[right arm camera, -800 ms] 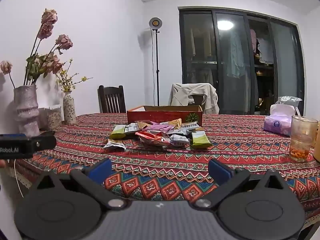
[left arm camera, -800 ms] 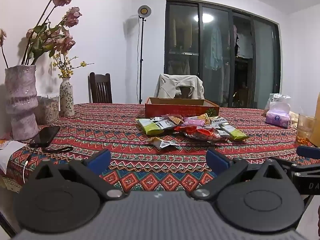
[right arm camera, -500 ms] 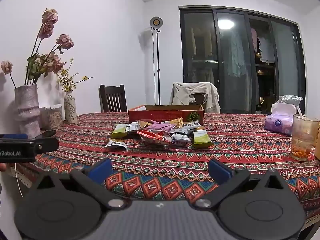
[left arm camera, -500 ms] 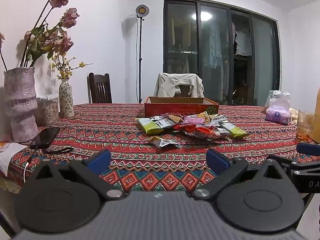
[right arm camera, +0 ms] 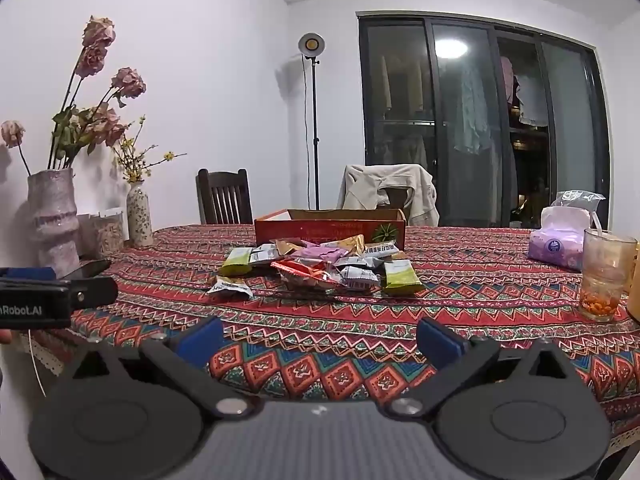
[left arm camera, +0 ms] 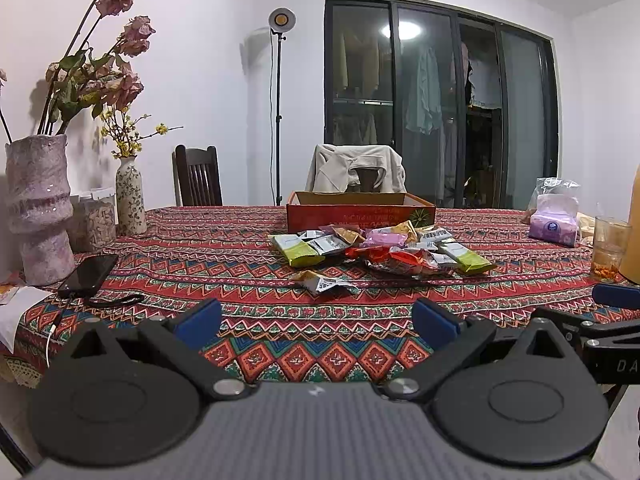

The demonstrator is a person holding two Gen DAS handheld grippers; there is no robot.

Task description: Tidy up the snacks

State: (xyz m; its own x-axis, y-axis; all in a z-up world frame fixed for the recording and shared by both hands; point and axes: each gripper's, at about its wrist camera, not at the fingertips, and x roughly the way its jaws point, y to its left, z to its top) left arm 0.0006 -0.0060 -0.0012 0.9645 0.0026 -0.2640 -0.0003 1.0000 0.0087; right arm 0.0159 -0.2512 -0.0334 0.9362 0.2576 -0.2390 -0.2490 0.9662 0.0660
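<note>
A: Left wrist view first. The left gripper [left arm camera: 316,318] hangs at the near edge of the worktop [left arm camera: 240,280], jaws spread wide with nothing between them. The snacks [left arm camera: 380,246] lie in a loose heap mid-cloth, well ahead, with the red box [left arm camera: 360,216] just behind them.

B: One packet [left arm camera: 322,282] sits apart, nearest the camera. I'd judge that the easy first pick: nothing overlaps it, so the jaws can close on it alone.

A: Agreed. Watch the phone [left arm camera: 86,276] and its cable off to the left, near the big vase [left arm camera: 38,208]; a wide swing could catch them.

B: Over to the right wrist view. The right gripper [right arm camera: 320,342] is released too, wide and empty, short of the pile [right arm camera: 320,264]. The left unit's body pokes in at the left edge.

A: From here the green packet [right arm camera: 400,278] on the pile's right edge looks free to take. A glass [right arm camera: 606,276] and a tissue pack [right arm camera: 560,246] stand off to the right, so come in straight

B: Wrappers are slick and flat, I'd guess: go low, pinch an edge, lift clear, then drop into the box [right arm camera: 332,226]
</note>
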